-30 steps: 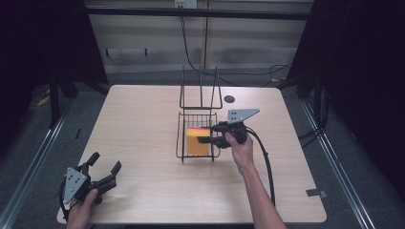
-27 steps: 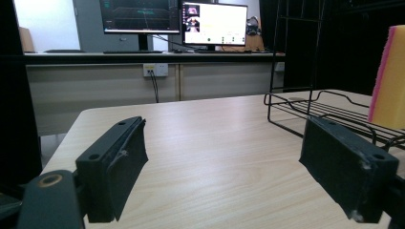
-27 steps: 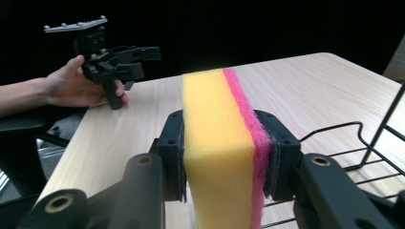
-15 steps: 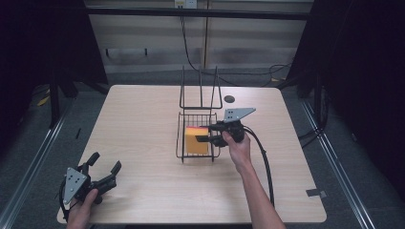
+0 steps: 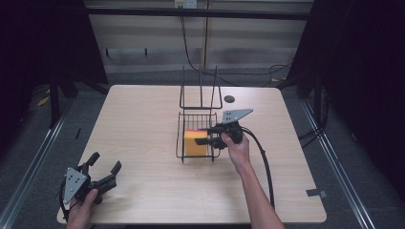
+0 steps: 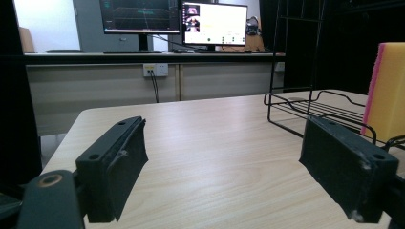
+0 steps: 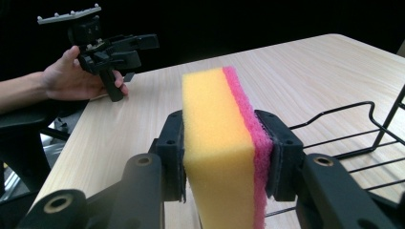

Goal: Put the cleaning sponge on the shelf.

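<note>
A yellow sponge with a pink scouring side [image 5: 195, 143] stands on edge inside the black wire basket [image 5: 179, 138] at the table's middle. My right gripper [image 5: 205, 136] reaches in over the basket's right rim and is shut on the sponge. In the right gripper view both pads press the sponge [image 7: 219, 143] on its yellow and pink faces, with the basket wires [image 7: 353, 114] at lower right. My left gripper [image 5: 106, 162] is at the table's near left corner, open and holding nothing. Its jaws [image 6: 229, 162] point toward the basket [image 6: 310, 102] and the sponge [image 6: 389, 90].
A tall wire frame [image 5: 200, 90] rises from the basket's far end. A small dark disc [image 5: 229, 99] lies on the table behind the basket. The right gripper's cable [image 5: 265, 162] trails along the forearm. The wooden table [image 5: 143, 119] is bare to the left.
</note>
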`<action>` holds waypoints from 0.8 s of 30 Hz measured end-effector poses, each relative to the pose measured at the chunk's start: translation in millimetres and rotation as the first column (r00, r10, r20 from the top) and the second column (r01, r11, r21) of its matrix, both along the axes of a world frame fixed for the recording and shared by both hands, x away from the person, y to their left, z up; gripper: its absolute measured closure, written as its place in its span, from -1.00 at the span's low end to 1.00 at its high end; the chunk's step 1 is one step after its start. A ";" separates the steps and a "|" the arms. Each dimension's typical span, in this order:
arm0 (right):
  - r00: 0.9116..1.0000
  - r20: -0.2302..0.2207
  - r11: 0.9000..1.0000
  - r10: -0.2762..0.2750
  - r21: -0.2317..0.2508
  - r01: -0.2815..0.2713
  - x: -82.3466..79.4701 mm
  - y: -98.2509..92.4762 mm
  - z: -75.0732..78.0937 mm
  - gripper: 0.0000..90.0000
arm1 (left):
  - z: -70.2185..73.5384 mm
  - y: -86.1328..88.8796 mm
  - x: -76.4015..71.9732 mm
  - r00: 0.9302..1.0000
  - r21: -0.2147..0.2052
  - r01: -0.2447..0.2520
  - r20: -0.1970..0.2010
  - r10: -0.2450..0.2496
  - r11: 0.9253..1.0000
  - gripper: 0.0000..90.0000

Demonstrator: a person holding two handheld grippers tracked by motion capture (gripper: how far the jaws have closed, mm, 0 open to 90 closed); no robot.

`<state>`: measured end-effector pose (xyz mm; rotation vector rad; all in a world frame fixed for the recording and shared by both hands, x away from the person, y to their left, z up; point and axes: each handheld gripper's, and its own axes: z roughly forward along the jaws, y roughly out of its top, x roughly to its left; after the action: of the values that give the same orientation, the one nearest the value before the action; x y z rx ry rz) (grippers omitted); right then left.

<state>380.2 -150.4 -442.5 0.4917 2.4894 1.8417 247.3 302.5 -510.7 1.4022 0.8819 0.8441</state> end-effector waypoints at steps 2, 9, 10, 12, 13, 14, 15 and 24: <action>1.000 -0.005 1.000 0.001 0.003 -0.001 0.4 -1.2 -0.8 0.27 | 0.0 0.1 0.1 1.000 0.001 -0.001 0.000 0.001 1.000 -0.65; 1.000 -0.005 1.000 -0.028 -0.011 0.027 0.6 -2.9 1.0 0.08 | 0.0 0.0 0.2 1.000 0.000 -0.002 0.001 0.002 1.000 -0.65; 0.999 -0.002 0.999 -0.034 -0.013 0.034 0.5 -3.7 1.4 0.06 | 0.1 0.1 0.1 1.000 0.001 -0.001 0.000 0.001 1.000 -0.65; 0.999 0.000 0.999 -0.041 -0.011 0.041 0.6 -4.9 2.0 0.02 | 0.0 0.1 0.0 1.000 0.001 0.000 0.001 0.000 1.000 -0.65; 0.999 -0.001 0.999 -0.042 -0.010 0.042 0.3 -5.2 2.3 0.00 | 0.0 0.0 0.1 1.000 0.001 -0.001 0.000 0.001 1.000 -0.65; 0.999 0.002 0.999 -0.050 -0.017 0.050 -0.2 -5.2 2.9 -0.08 | 0.0 0.1 0.0 1.000 0.001 0.000 0.000 0.000 1.000 -0.65; 0.998 0.006 0.998 -0.058 -0.017 0.059 -0.7 -5.0 3.2 -0.12 | 0.0 0.0 0.1 1.000 0.001 -0.002 0.000 0.002 1.000 -0.65; 0.993 0.023 0.994 -0.113 -0.005 0.113 -5.5 -6.3 10.1 -0.49 | 0.0 0.1 0.1 1.000 0.001 -0.001 0.000 0.001 1.000 -0.65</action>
<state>374.7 -156.7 -432.4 0.5952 2.3985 1.7877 247.3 302.6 -510.7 1.4028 0.8820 0.8458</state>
